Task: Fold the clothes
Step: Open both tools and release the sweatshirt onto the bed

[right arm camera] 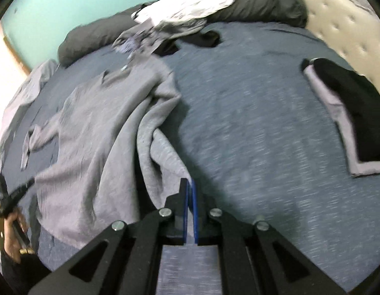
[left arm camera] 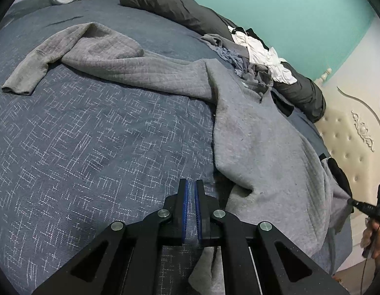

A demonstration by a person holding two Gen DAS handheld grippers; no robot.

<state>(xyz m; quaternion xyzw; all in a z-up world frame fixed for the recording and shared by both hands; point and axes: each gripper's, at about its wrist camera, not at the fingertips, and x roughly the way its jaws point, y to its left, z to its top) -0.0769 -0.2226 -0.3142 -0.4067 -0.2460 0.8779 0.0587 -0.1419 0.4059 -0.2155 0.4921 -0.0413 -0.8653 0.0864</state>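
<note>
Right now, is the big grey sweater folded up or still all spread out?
Spread out, not folded. The grey sweater sprawls rumpled across the bed, one sleeve stretched out sideways.

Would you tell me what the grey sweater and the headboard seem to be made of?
The grey sweater looks like a soft, matte quilted knit, going by its stitched grid texture. The headboard appears to be cream padded upholstery, perhaps faux leather, given its button tufting and slight sheen.

A bed [left arm camera: 91, 127] covered by a dark blue patterned spread is being shown against a turquoise wall [left arm camera: 275, 5]. A cream tufted headboard [left arm camera: 349, 142] with carved ornament is being seen at one side, dark grey pillows [right arm camera: 263, 5] lying alongside the wall.
</note>
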